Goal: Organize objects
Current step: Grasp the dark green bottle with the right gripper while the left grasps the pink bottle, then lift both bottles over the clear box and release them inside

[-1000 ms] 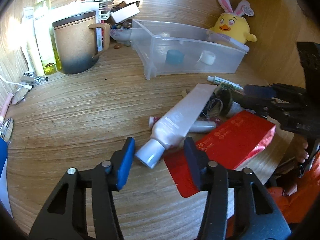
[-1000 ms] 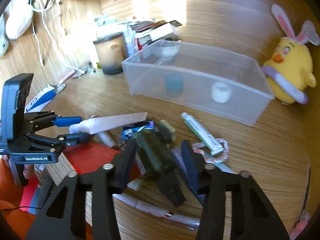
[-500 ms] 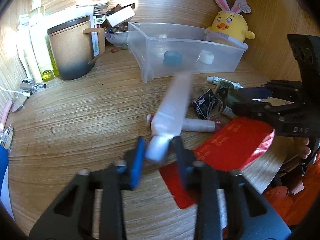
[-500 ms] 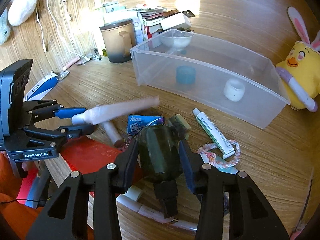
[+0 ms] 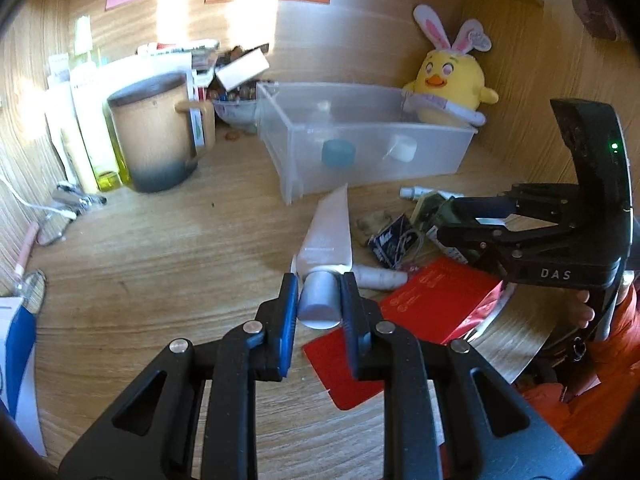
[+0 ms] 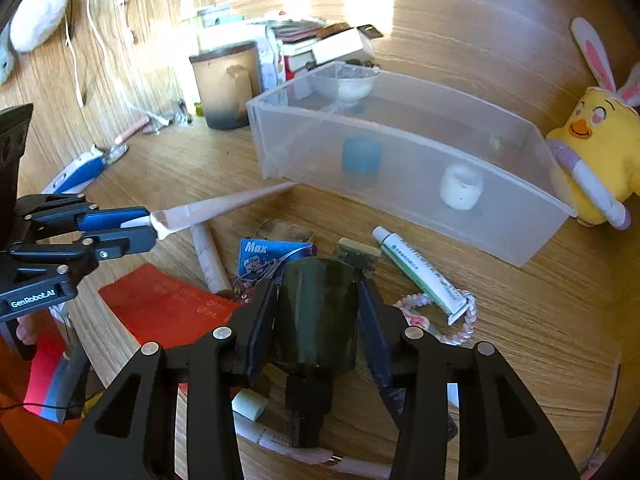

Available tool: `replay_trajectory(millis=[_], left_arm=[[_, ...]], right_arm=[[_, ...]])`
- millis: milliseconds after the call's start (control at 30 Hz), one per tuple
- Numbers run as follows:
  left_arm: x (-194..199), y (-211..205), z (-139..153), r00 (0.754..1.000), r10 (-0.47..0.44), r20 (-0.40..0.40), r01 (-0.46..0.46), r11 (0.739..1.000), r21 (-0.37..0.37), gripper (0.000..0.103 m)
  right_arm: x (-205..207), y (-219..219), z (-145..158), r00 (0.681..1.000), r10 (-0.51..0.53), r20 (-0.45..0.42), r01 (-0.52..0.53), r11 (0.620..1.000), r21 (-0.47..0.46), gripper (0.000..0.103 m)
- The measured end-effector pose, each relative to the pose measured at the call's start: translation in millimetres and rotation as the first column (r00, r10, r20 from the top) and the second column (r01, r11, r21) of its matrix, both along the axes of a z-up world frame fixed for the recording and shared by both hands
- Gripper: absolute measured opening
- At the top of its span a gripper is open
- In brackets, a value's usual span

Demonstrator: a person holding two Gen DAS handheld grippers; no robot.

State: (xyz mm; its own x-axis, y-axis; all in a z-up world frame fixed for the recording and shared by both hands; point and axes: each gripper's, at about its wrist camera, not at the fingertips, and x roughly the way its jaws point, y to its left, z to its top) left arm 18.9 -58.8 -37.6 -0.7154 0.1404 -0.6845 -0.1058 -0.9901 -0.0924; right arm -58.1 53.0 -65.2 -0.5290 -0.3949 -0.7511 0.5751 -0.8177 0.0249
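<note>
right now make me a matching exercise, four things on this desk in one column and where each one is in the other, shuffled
Things:
1. pale tube
2. dark green bottle
3. blue cap
4. plush chick

Places:
A. inside the clear bin
B. between the right gripper pads
C. on the desk beside the bin's end
D. cap end clamped in the left gripper

Pairs: 1-D, 2-B, 3-A, 4-C
</note>
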Motion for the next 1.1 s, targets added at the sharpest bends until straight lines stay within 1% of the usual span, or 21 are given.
replay_trajectory(millis=[233,367,500,767,900,1100], left_arm=[[3.3,3.0,23.4,0.998,0.004,-0.062,-0.004,1.0,-0.005,0.021],[-0.7,7.1,37.7,0.995,0.008,-0.104,-0.01,1.0,-0.021,0.021],[-11.3,10.5,55.7,0.988,0.01,-0.152,-0.015,0.999,-0.031,0.021],[-32.4,18.4,90.0,0.974,-0.012,-0.225,0.007,1.0,-0.021,0.021],[-41.9,23.1,105.4,0.966,-0.019,-0.256,0.013,1.0,-0.024,0.02],[-56.9,26.6,134.7,0.952,-0.021,-0.306,0.021,1.0,-0.005,0.02]], right_arm=[[0.2,16.8,18.5,0.998,-0.06,-0.034,0.058,0.996,-0.072,0.038],[-0.4,24.6,29.9,0.994,-0.087,-0.062,0.08,0.992,-0.102,0.038],[-2.6,30.8,40.5,0.991,-0.107,-0.081,0.094,0.986,-0.141,0.038],[-3.8,39.9,64.9,0.982,-0.135,-0.13,0.107,0.973,-0.202,0.038],[-8.1,44.7,79.9,0.973,-0.161,-0.167,0.12,0.965,-0.233,0.038],[-20.2,53.7,98.0,0.958,-0.199,-0.206,0.143,0.956,-0.258,0.038]])
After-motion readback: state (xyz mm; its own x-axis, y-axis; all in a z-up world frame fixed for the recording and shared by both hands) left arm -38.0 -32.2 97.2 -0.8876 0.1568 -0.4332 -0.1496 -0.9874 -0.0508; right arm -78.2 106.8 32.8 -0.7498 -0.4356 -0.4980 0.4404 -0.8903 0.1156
